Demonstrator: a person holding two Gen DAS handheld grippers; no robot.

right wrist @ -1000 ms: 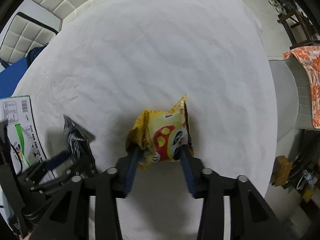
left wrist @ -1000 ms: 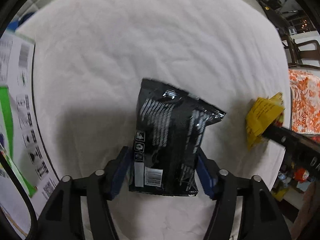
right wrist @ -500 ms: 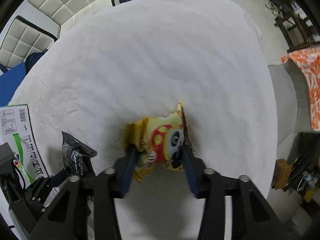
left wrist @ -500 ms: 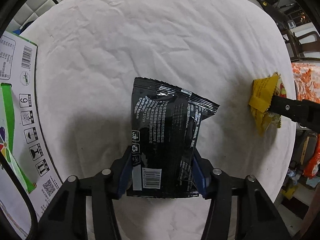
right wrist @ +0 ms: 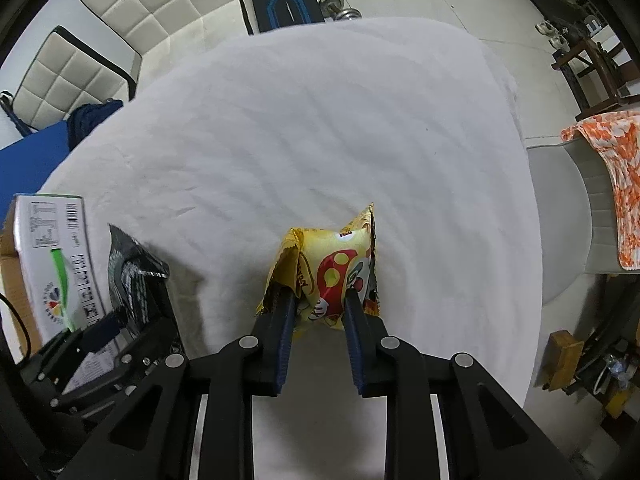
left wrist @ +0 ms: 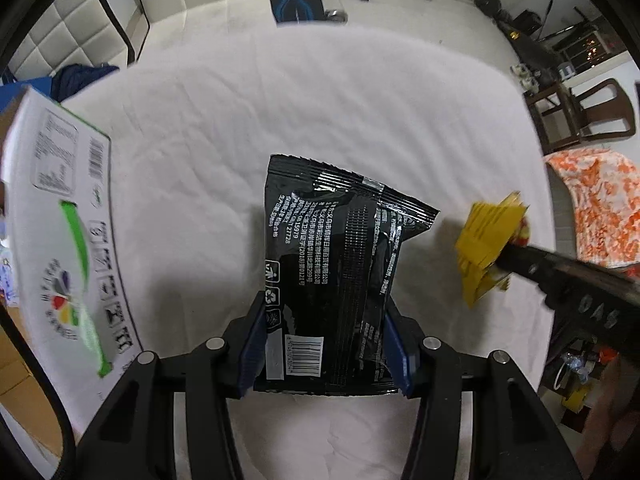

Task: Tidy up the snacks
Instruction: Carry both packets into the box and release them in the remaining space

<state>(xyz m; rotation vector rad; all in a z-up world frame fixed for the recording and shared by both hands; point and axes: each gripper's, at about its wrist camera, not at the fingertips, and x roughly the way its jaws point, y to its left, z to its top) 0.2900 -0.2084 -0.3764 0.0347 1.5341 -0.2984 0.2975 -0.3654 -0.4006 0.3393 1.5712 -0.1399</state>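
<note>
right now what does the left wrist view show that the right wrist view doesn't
Only the left wrist view shows the black snack bag's printed back with its barcode, and the yellow bag's plain back. Only the right wrist view shows the yellow snack bag's cartoon front, and dumbbells on the floor. Both show the white tablecloth, the cardboard box and both bags gripped.

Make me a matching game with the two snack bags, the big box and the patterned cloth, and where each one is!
Things:
1. black snack bag
2. yellow snack bag
3. cardboard box
4. orange and white cloth

Places:
A. draped over a grey seat off the table's right side
B. held in the right gripper
C. at the left edge of the white table
D. held in the left gripper

Pairs: 1-D, 2-B, 3-C, 4-A
</note>
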